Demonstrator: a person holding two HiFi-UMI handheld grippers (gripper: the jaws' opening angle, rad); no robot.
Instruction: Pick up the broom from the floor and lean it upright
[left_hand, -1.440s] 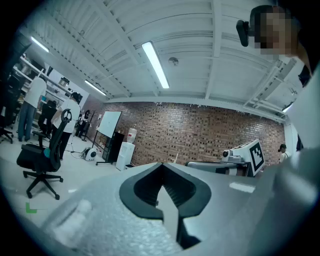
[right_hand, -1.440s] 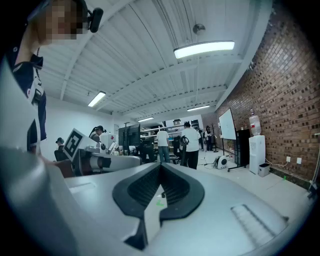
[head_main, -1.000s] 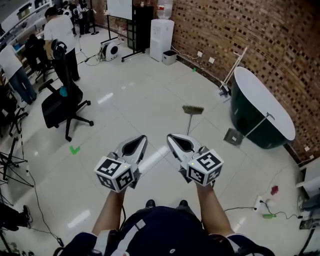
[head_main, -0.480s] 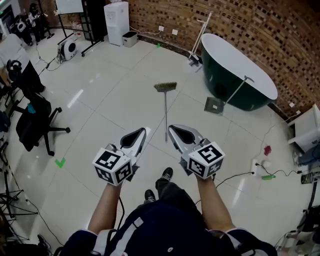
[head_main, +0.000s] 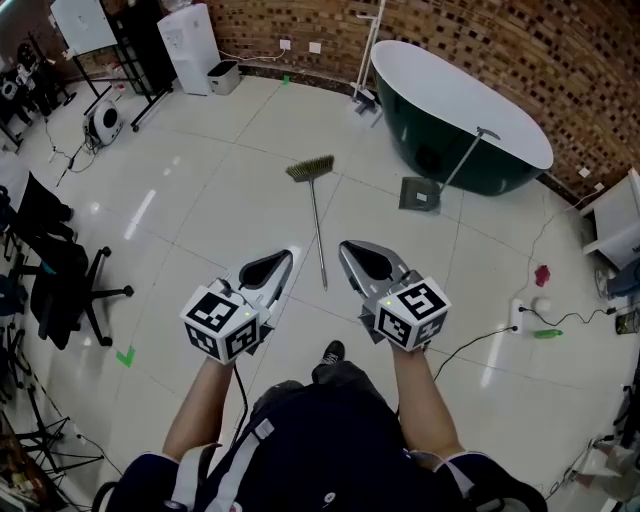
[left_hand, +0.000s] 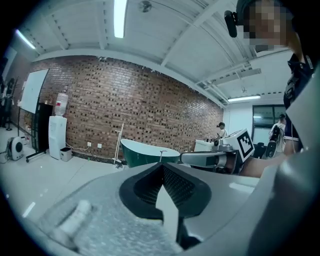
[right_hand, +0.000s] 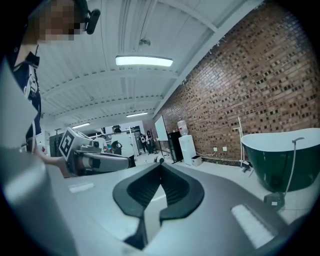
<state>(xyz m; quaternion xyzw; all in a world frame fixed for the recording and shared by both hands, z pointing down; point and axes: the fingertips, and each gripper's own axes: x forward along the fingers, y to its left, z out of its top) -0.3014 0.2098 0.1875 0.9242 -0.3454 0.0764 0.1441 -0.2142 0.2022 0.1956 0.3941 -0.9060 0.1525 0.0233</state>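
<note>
Green bathtub (head_main: 470, 165) beside brick wall (head_main: 560, 60)

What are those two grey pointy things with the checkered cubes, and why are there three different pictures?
Those are grabbing tools, not a robot. A person holds the left gripper and the right gripper, one in each hand. The head view comes from a camera on the person's head, looking down. The two gripper views come from small cameras riding on each gripper, looking along its jaws. Both pairs of jaws are closed and hold nothing. On the floor ahead lies a broom, bristles pointing away, near a green bathtub. Nobody has grabbed it yet.
</note>
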